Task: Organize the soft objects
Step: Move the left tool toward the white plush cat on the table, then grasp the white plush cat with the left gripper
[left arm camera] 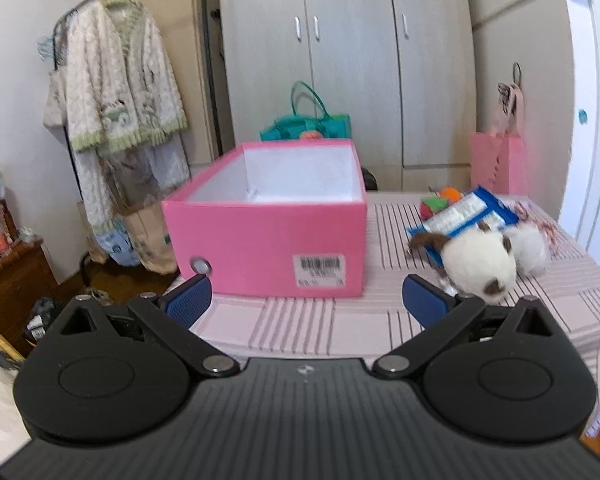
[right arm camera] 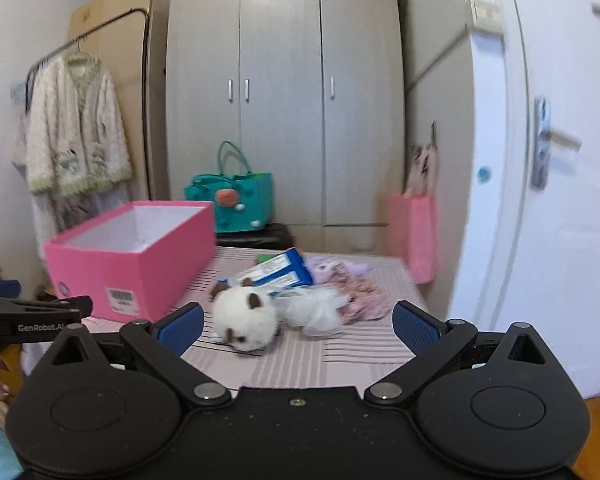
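Observation:
An open pink box (left arm camera: 268,248) (right arm camera: 140,264) with a white inside stands on the striped pink table cover (left arm camera: 340,328) (right arm camera: 300,356). To its right lies a white plush toy (left arm camera: 480,264) (right arm camera: 246,320) with brown ears, with a blue and white packet (left arm camera: 464,216) (right arm camera: 280,272) behind it. A purple and pink soft toy (right arm camera: 352,288) lies further right. My left gripper (left arm camera: 306,300) stands open just in front of the box. My right gripper (right arm camera: 298,326) is open too, its fingers on either side of the plush toy and short of it.
A grey wardrobe (right arm camera: 284,100) fills the back wall. A teal bag (right arm camera: 240,200) sits on a dark stool behind the table. A pink paper bag (right arm camera: 416,236) hangs by the white door (right arm camera: 548,200). A clothes rack with a knitted cardigan (left arm camera: 120,80) stands at the left.

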The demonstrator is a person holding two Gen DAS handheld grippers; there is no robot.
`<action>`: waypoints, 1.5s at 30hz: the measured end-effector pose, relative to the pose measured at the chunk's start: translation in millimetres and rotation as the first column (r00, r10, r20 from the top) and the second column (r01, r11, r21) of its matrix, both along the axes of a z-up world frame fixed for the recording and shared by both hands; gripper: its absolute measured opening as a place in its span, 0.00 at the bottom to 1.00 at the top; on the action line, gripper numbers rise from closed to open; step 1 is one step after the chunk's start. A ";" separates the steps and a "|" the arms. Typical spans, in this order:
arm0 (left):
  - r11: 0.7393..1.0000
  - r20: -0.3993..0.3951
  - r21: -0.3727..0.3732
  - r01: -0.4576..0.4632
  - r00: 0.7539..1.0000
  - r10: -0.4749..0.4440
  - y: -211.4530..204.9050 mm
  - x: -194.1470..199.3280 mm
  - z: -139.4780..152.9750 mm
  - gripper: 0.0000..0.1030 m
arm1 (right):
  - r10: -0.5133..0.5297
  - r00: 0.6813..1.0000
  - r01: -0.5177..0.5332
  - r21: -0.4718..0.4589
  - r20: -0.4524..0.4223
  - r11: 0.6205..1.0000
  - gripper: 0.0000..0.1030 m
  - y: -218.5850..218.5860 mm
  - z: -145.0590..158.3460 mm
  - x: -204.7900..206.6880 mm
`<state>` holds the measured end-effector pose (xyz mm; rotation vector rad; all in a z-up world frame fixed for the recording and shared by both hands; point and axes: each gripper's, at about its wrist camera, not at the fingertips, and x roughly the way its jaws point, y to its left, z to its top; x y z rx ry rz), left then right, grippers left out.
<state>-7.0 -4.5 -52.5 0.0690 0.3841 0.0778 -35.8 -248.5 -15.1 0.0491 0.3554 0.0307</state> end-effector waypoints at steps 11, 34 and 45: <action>1.000 -0.062 -0.006 0.021 0.998 -0.021 4.8 46.8 36.9 1.00 | 0.272 0.962 -0.273 0.168 0.031 0.947 0.99 -27.3 -6.0 37.0; 0.905 -0.202 -0.149 0.399 0.883 -0.423 -74.8 126.3 -6.5 0.96 | 0.421 0.902 -0.409 0.116 -0.102 0.905 0.86 -4.1 -90.4 134.3; 0.865 -0.244 -0.272 0.422 0.839 -0.486 -89.5 162.3 -42.8 0.78 | 0.414 0.900 -0.399 0.121 -0.134 0.909 0.84 0.1 -111.2 157.8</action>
